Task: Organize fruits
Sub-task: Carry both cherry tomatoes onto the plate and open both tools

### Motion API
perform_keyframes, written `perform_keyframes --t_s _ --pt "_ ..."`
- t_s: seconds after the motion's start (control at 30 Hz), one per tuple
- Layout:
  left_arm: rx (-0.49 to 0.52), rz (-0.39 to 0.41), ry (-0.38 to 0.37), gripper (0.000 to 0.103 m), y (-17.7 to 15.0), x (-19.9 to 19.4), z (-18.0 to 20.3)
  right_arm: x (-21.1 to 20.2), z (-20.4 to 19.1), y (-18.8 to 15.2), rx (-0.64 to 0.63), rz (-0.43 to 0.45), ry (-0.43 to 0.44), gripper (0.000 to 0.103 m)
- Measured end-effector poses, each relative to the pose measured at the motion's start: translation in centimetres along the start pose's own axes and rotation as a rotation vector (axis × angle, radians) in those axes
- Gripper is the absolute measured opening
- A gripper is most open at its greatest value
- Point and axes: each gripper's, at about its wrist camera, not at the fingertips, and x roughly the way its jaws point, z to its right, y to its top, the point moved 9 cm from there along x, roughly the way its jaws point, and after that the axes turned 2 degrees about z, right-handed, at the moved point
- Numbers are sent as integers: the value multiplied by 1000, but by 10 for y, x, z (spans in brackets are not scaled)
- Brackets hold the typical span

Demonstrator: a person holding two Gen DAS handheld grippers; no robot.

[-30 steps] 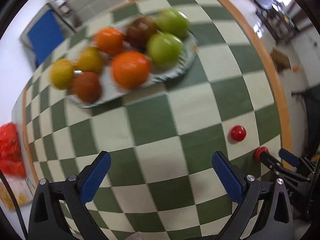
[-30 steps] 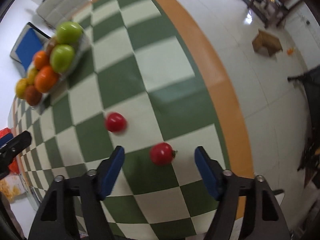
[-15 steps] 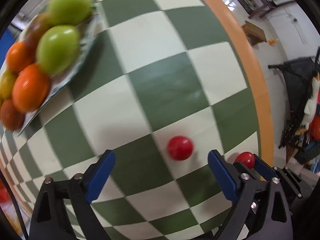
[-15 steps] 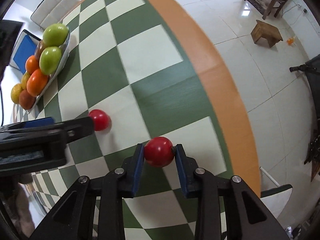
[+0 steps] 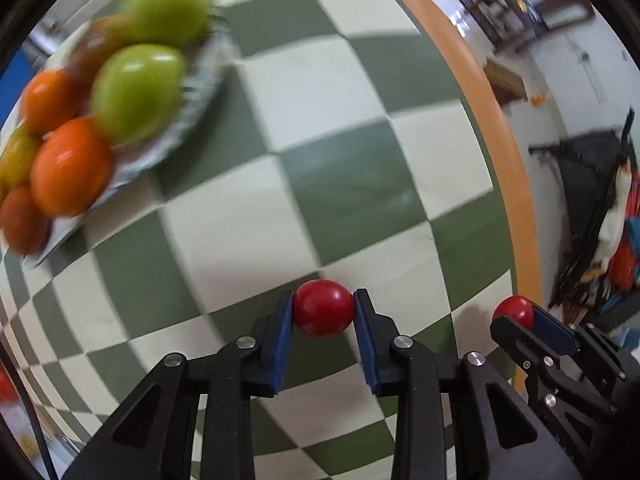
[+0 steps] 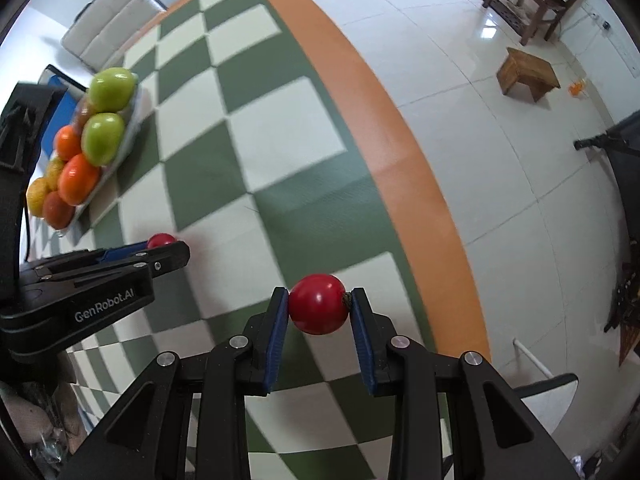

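Observation:
My left gripper (image 5: 324,310) is shut on a small red tomato (image 5: 324,307) just above the green-and-cream checked table. My right gripper (image 6: 319,312) is shut on a second red tomato (image 6: 318,309) near the table's orange edge. In the left wrist view the right gripper (image 5: 520,320) with its tomato (image 5: 513,309) shows at the lower right. In the right wrist view the left gripper (image 6: 168,250) with its tomato (image 6: 161,240) shows at the left. A plate (image 5: 200,92) at the far left holds green, orange, yellow and brown fruits; it also shows in the right wrist view (image 6: 134,124).
The table's orange rim (image 6: 400,152) runs along the right side, with tiled floor beyond. A small wooden stool (image 6: 528,74) stands on the floor. A blue chair (image 6: 60,112) and a grey seat (image 6: 112,36) stand behind the table.
My left gripper closed on the left tomato, which lay between its open fingers half a second ago. My right gripper keeps its tomato, grasped between one second and half a second ago.

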Motion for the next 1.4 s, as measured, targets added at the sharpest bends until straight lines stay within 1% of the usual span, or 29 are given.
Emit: perform_keyframes --t_s 0.07,0.13,0.17,0.23,0.3,0.33,0.4,0.5,0.57,0.6,0.7,0.87,0.93,1.13,1.27,1.3,1.37,1.4 --pt "-54 29 -25 27 1 -18 -19 -5 -15 8 -16 12 28 34" --pt "-145 64 -62 27 1 -42 -49 -11 -33 17 -35 23 66 34" --pt "-181 75 -77 27 0 -48 -61 -13 -46 23 -44 25 98 34" --pt "-286 96 -124 27 -1 -64 -89 -11 -67 35 -53 23 147 34" --pt "-411 117 -190 27 0 -76 -116 -6 -89 45 -55 16 189 34" --pt "-457 124 -214 27 2 -80 -127 -2 -100 50 -52 12 211 34" --pt "-563 141 -255 27 5 -84 -154 4 -123 65 -53 7 249 34" --pt "-692 134 -322 27 12 -76 -177 12 -151 83 -63 8 282 34" --pt "-749 121 -357 27 26 -68 -181 18 -170 93 -84 12 291 34" --pt "-779 117 -372 27 28 -64 -185 20 -177 96 -94 14 293 34" --pt "-851 104 -396 27 32 -56 -194 33 -200 106 -103 -7 311 34" --pt "-963 77 -452 27 38 -40 -210 54 -217 110 -108 -55 335 34" --pt "-993 65 -460 27 38 -35 -213 62 -224 109 -116 -82 348 34" --pt "-1036 43 -475 28 35 -26 -218 72 -237 108 -157 -97 355 34" --pt "-1053 29 -495 34 34 -25 -219 74 -241 109 -161 -103 355 34" --pt "-1061 26 -497 35 33 -25 -219 75 -242 110 -155 -108 359 36" --pt "-1067 23 -495 37 31 -26 -220 72 -238 111 -143 -103 358 42" --pt "-1063 23 -491 37 31 -28 -220 71 -237 113 -135 -99 360 48"
